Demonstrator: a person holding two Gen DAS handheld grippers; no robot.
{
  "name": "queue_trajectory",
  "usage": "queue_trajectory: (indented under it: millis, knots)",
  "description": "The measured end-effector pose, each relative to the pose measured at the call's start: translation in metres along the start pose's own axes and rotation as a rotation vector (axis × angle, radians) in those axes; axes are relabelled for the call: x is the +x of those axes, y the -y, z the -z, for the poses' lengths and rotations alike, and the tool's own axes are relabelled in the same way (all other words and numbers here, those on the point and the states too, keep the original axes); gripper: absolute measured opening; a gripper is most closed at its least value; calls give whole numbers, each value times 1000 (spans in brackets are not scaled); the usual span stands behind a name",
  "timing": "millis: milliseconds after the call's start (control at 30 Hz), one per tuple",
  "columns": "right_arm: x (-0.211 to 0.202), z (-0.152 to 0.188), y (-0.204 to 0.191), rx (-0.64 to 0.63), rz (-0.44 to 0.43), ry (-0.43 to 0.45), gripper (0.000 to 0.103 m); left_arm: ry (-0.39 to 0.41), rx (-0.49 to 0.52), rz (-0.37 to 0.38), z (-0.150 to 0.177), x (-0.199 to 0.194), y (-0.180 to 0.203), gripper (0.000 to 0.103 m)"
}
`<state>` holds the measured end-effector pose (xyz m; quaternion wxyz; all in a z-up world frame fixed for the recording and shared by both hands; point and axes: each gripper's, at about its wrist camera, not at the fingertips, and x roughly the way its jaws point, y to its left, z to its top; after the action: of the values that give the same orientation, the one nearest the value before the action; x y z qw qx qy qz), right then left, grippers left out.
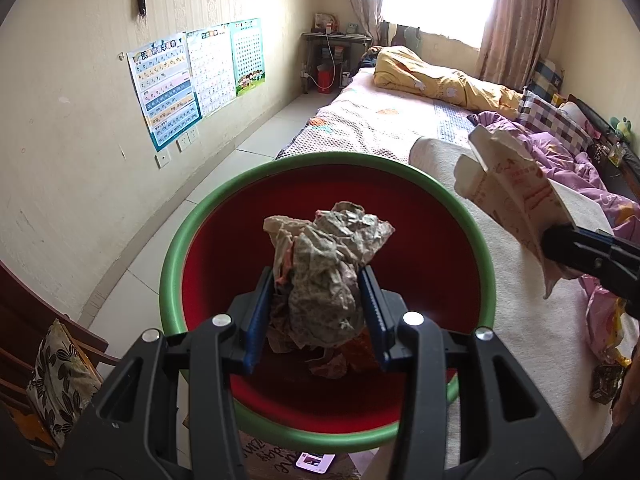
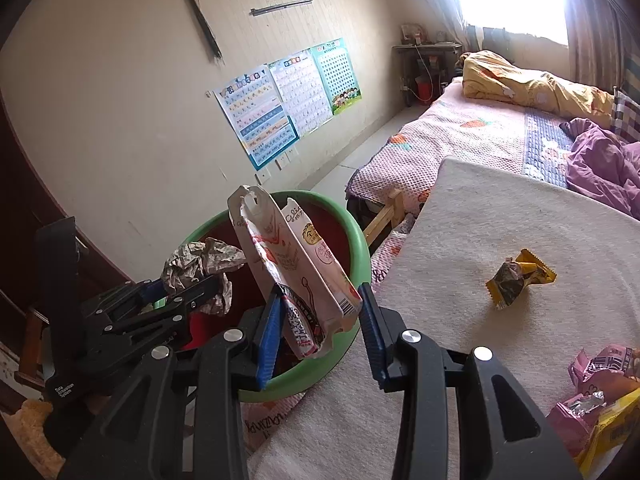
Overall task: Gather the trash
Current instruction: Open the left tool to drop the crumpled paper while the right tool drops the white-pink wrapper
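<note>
The left gripper [image 1: 320, 300] is clamped on a crumpled paper wad [image 1: 328, 264], held over the open mouth of the bin [image 1: 224, 196], a red tub with a green rim. More crumpled scraps [image 1: 328, 364] lie inside the bin below the wad. The right gripper [image 2: 320, 320] pinches a flattened pink-and-white carton [image 2: 288, 264] by its lower end; the carton stands tilted above the bin's rim on the side nearest the bed. Just beside the bin, a white mat [image 2: 500, 220] covers the near part of the bed [image 2: 460, 128]. On it, away from the bin, lies a yellow wrapper [image 2: 520, 278], and farther still a heap of pink and yellow packets [image 2: 600, 392]. Beyond the bin, posters [image 2: 280, 96] hang on the wall, and a yellow quilt [image 2: 540, 88] lies at the bed's far end.
</note>
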<state>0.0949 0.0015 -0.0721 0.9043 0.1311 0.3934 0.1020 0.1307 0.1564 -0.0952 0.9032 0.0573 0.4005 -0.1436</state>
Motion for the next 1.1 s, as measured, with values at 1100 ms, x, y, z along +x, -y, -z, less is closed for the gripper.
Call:
queue_trajectory:
  millis: [1100]
  knots:
    - [40, -8, -27, -59, 12, -72, 37, -66, 20, -2, -3, 34, -30, 41]
